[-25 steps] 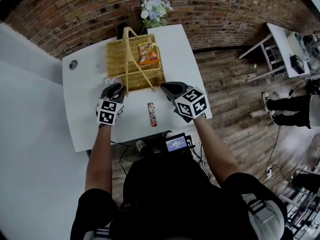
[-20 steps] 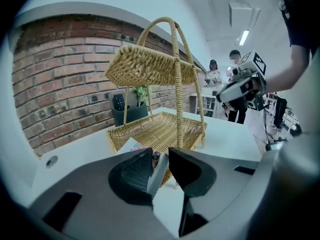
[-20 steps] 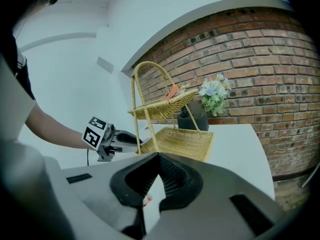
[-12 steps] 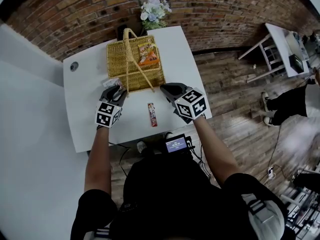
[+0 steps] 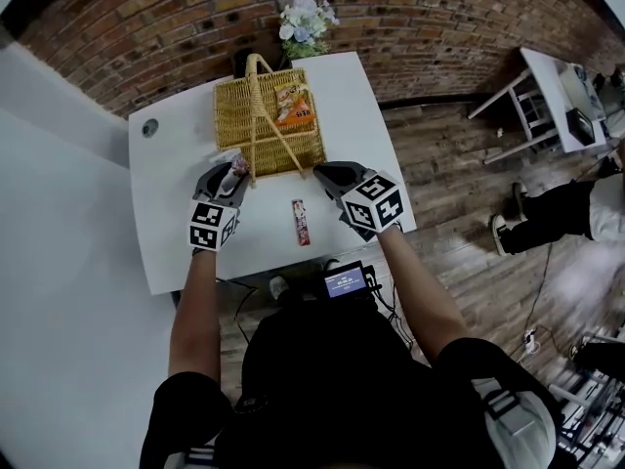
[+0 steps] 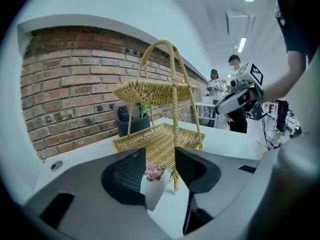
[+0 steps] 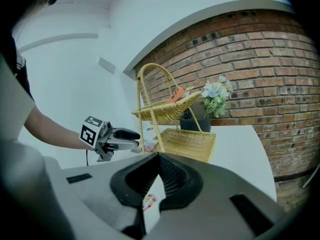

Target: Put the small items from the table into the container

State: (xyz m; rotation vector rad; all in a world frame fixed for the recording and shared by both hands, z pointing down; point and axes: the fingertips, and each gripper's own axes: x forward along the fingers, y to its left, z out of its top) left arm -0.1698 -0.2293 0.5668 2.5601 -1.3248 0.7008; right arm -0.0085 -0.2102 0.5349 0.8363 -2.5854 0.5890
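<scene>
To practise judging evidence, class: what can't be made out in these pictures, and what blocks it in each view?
Red packet, print: too small in head view; in right gripper view the shut right gripper's fingers cover most.
Sachet, lower edge: left gripper view, hidden behind the left gripper's opening fingers, which stand around it.
Basket, lower tier's contents: head view, upper tier overlaps it.

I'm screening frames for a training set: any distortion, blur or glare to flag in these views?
Head view: strong fisheye, the table edges bow, top corners darken, light even. Left gripper view: dark round vignette, ceiling lamp blown out, basket sharp. Right gripper view: same vignette, brick wall curves, no glare.
</scene>
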